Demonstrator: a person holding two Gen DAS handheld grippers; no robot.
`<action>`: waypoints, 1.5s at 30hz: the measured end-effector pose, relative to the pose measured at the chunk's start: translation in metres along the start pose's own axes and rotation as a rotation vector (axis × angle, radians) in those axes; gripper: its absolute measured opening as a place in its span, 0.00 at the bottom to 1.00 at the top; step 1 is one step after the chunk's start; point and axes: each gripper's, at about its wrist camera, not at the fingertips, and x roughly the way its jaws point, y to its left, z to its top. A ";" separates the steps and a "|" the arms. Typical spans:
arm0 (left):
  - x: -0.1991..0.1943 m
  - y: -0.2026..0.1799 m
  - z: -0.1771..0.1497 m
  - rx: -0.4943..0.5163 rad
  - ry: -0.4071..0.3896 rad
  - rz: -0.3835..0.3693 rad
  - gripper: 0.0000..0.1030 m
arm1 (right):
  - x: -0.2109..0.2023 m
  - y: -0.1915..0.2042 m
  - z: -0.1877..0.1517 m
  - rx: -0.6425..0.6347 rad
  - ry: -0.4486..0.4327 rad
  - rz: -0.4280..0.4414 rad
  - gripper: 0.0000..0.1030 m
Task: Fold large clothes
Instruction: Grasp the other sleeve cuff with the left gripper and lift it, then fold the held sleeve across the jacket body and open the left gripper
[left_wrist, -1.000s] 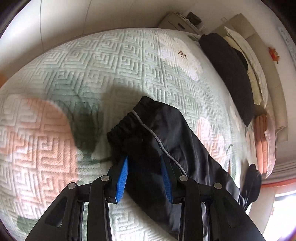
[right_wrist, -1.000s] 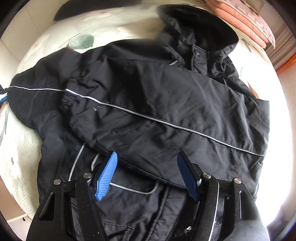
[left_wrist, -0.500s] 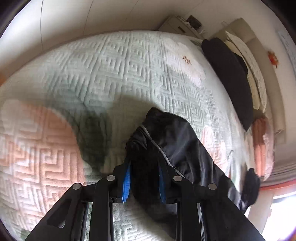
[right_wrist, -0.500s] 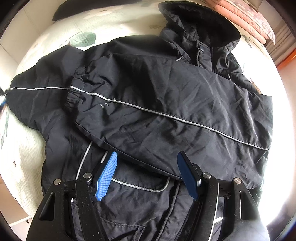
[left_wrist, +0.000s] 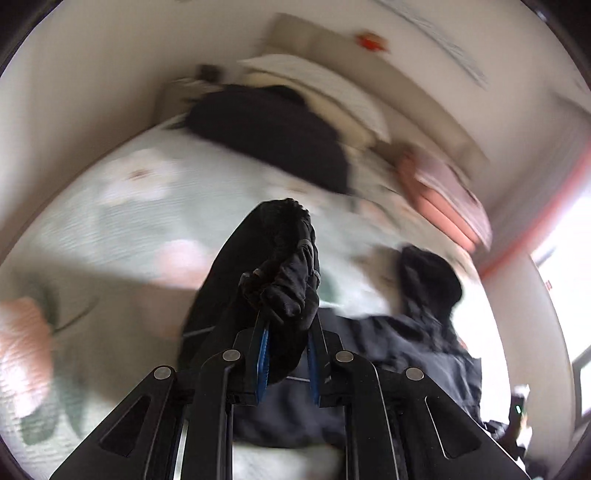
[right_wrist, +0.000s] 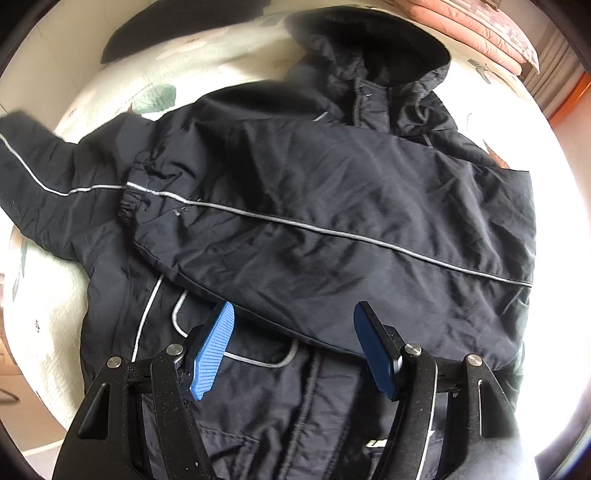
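left gripper (left_wrist: 284, 354): jaws just closed on sleeve cuff (left_wrist: 286, 288), now lifted off bed (left_wrist: 122, 221)
right gripper (right_wrist: 293, 347): jaws wide, unchanged, nothing held above jacket (right_wrist: 332, 206)

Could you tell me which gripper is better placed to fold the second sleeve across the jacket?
Left: the left gripper is shut on the sleeve cuff; the right gripper hangs open above the jacket.

Crinkled matt cloth jacket (right_wrist: 332, 206); quilted textured bedspread (right_wrist: 48, 314).

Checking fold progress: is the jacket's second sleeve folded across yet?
Not yet. One sleeve lies across the jacket; the other sleeve's cuff is bunched in the left gripper.
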 end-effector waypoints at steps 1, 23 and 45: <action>0.002 -0.021 -0.002 0.022 0.001 -0.028 0.16 | -0.004 -0.008 -0.002 0.003 -0.005 0.000 0.68; 0.201 -0.314 -0.217 0.386 0.505 -0.188 0.35 | -0.022 -0.164 -0.045 0.113 -0.029 0.004 0.68; 0.096 -0.192 -0.157 0.008 0.408 -0.160 0.52 | 0.059 -0.111 0.016 0.142 0.048 0.430 0.52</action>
